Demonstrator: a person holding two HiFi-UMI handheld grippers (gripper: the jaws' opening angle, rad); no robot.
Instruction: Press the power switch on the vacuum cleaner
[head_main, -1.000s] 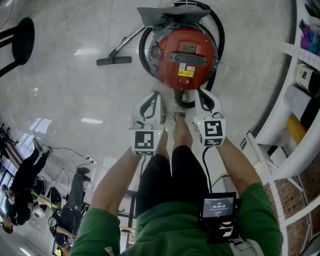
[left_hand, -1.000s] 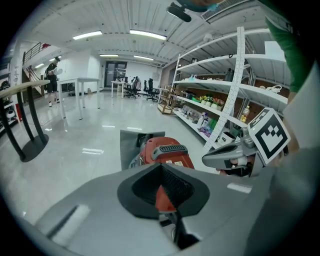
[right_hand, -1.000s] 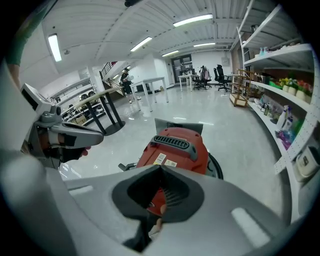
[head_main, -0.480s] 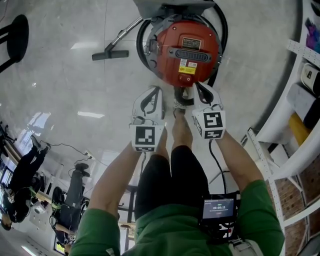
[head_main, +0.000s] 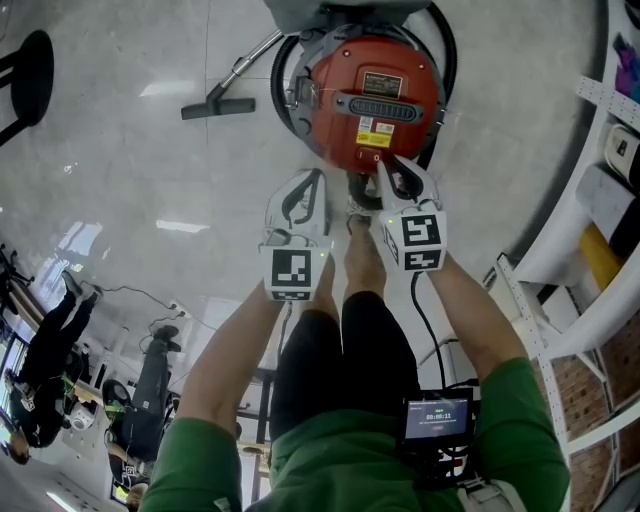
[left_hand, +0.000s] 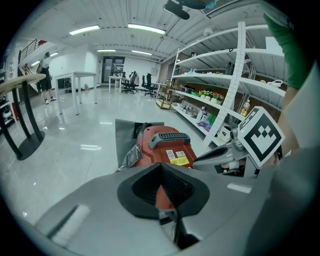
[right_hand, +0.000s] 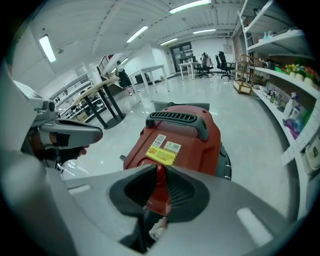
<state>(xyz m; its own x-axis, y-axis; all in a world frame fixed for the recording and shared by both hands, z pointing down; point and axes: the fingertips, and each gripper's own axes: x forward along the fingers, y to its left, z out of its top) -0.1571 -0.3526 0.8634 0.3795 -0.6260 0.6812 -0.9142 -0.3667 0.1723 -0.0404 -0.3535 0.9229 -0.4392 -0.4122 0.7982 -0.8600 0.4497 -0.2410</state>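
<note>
We are aiming the right claw (head_main: 387, 172), pressed together and empty so its tips form one blunt pressing point, at the near end of the red vacuum cleaner (head_main: 375, 95) on the floor (head_main: 130, 170). The left claw (head_main: 311, 192), likewise closed, is hovering alongside, clear.

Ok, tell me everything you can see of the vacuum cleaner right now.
The vacuum cleaner is a round canister with a glossy red plastic body, standing upright on the grey floor. A dark ribbed carry handle crosses its top, with a yellow label nearer the person. A black hose loops around it; a wand ends in a floor nozzle toward the person's left. The right gripper, jaws together, points at its near edge; contact is unclear.
</note>
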